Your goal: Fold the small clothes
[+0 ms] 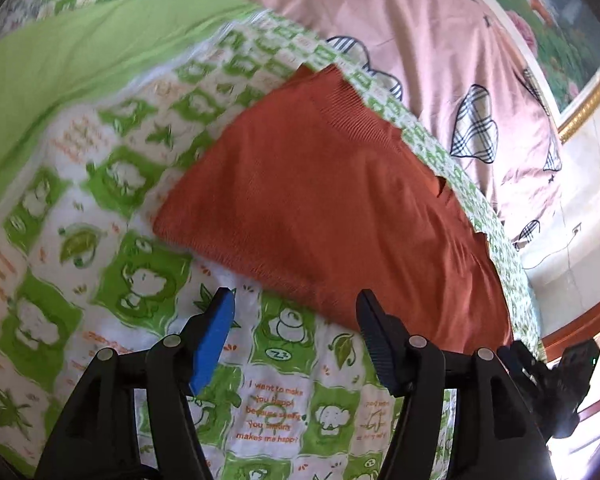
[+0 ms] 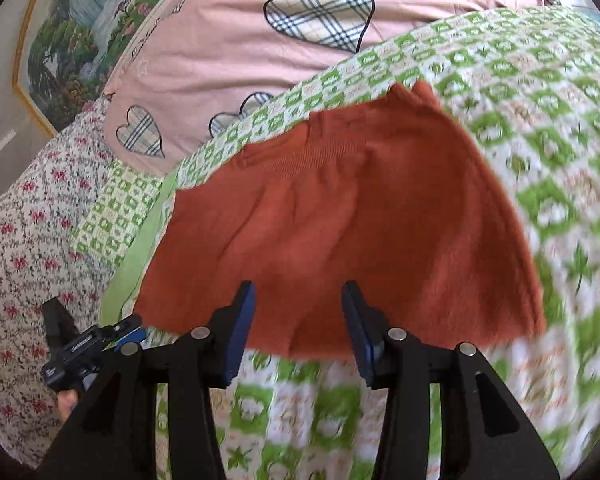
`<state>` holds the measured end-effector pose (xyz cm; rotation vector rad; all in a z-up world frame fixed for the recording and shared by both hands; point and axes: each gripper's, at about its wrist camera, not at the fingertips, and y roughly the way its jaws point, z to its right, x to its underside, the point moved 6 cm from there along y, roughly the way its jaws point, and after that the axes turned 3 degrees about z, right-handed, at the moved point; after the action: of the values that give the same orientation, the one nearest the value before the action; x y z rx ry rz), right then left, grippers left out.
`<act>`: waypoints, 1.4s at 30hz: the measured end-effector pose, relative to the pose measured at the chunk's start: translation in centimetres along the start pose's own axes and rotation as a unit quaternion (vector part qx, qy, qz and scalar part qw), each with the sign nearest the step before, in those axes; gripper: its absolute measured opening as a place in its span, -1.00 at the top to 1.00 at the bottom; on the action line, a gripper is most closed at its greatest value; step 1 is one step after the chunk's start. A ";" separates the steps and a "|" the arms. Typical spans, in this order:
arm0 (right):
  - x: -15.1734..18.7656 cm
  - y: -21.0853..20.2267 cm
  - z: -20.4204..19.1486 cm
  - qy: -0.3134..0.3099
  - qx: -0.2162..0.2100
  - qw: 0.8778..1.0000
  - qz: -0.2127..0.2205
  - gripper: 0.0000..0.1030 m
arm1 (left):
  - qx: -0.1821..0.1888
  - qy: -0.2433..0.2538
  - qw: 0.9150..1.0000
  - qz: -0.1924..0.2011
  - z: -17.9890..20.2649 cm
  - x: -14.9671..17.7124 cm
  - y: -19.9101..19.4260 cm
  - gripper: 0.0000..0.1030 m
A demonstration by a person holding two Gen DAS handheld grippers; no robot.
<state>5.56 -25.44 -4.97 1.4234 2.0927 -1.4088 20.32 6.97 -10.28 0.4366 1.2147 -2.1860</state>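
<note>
Black fingers on your left gripper (image 1: 296, 300) stand apart with nothing between them. Your right gripper (image 2: 298, 294) is open too and holds nothing. Just past both lies the orange knit cloth (image 1: 328, 208), folded and flat on the green and white blanket (image 1: 132, 200). Your right fingers hang over its near edge. Behind the blanket is a pink sheet (image 2: 220, 60) with checked hearts.

Each black plastic hand-held gripper, left (image 1: 296, 312) and right (image 2: 298, 300), has blue-padded fingers (image 1: 214, 340), angular cut-out arms and round silver pivot screws (image 2: 396, 334).
</note>
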 end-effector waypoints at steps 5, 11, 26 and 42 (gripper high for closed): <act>0.7 -0.3 -0.6 -0.004 -0.005 1.000 -0.006 0.06 | 0.016 -0.021 1.000 0.007 -0.2 -0.7 0.9 -0.30; 0.6 -0.3 -0.8 -0.001 -0.009 1.000 -0.005 0.04 | 0.035 -0.080 0.996 0.037 -1.2 -3.8 2.5 -0.32; -1.0 -1.2 1.6 0.035 -0.004 0.999 0.017 0.04 | 0.047 0.047 0.993 0.096 9.2 -6.6 0.5 0.88; -7.9 6.4 0.8 0.039 -0.099 0.991 -0.087 -0.09 | 0.052 0.230 0.972 0.004 21.5 4.5 8.8 0.89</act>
<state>14.46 -30.31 -3.98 1.2645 2.3807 -1.1780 22.51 -16.39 -7.12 1.0338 1.3267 -2.2170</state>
